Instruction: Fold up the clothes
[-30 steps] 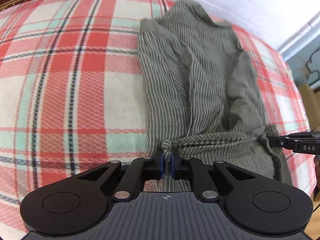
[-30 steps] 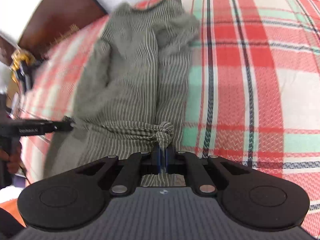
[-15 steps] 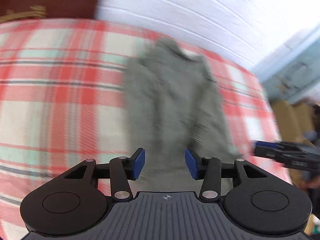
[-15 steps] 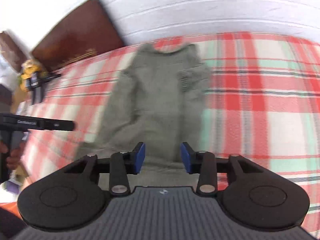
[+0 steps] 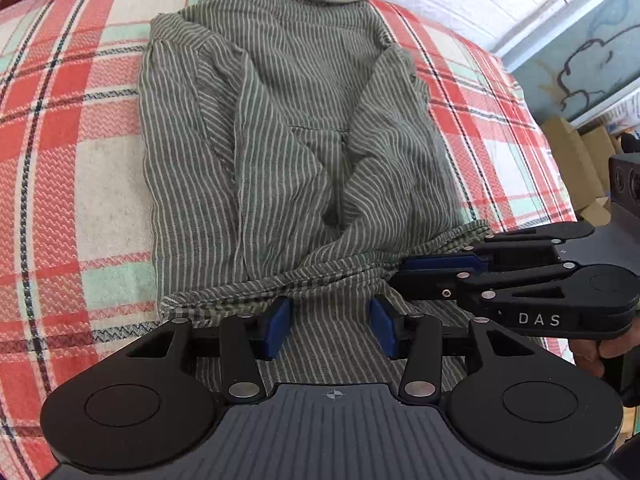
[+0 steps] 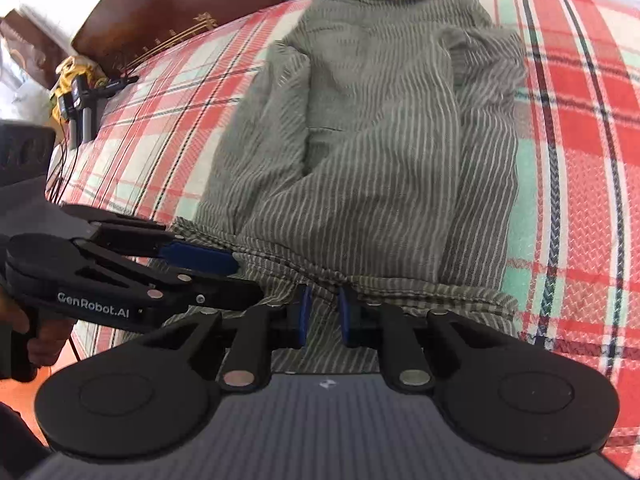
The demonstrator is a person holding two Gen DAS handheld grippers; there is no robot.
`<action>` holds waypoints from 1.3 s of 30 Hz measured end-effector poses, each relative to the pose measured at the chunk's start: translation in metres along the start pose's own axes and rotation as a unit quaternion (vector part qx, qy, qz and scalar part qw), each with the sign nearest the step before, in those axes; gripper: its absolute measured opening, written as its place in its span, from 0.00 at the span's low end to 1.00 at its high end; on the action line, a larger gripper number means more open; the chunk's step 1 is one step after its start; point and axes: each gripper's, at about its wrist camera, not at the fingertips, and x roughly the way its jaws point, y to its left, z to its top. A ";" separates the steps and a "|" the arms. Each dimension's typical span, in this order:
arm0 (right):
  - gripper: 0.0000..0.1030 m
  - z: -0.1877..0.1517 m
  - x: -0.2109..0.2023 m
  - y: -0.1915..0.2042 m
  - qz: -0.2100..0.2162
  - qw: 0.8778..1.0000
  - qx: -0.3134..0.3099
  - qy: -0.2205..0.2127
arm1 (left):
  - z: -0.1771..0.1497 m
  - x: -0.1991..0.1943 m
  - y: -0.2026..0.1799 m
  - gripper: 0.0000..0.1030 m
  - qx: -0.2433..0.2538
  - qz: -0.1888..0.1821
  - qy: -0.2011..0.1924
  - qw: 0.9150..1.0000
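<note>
Left gripper (image 5: 328, 330) now spread apart, hem (image 5: 280, 284) let go. Right gripper (image 6: 323, 316) closing, jaws narrow over hem fold, not yet clamped. Shirt (image 5: 280, 140) laid on plaid bed (image 5: 60, 180), sleeves folded in. New regrasp judged expected.

on my feeds the shirt (image 5: 280, 128) is olive green with thin pale stripes running close together; along its hem band the stripes turn crosswise. under it the bed cover (image 5: 80, 184) is a plaid of coral red, cream and mint green squares, crossed by thin dark navy lines. my left tool (image 5: 331, 330) is matte black with bright blue pads (image 5: 277, 328) and silver rivets; my right tool (image 6: 323, 316) matches, black with blue pads (image 6: 305, 312). white lettering marks the side of each black tool body. the headboard (image 6: 168, 8) is dark reddish brown with gold trim.
</note>
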 end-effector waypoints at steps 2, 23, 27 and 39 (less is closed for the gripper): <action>0.15 -0.002 0.003 -0.003 0.004 1.000 0.011 -0.004 | 0.000 0.004 0.001 0.58 -0.002 0.001 -0.003 1.000; 0.18 -0.019 -0.031 -0.038 -0.029 0.998 0.062 -0.006 | -0.019 -0.023 0.019 0.73 -0.020 0.030 -0.012 0.999; 0.22 0.003 -0.054 -0.043 -0.013 0.998 0.058 -0.032 | 0.002 -0.050 0.025 0.72 -0.015 0.027 -0.044 0.999; 0.29 0.105 -0.054 -0.069 -0.028 0.994 0.033 -0.097 | 0.102 -0.053 0.081 0.73 -0.022 0.078 -0.085 0.993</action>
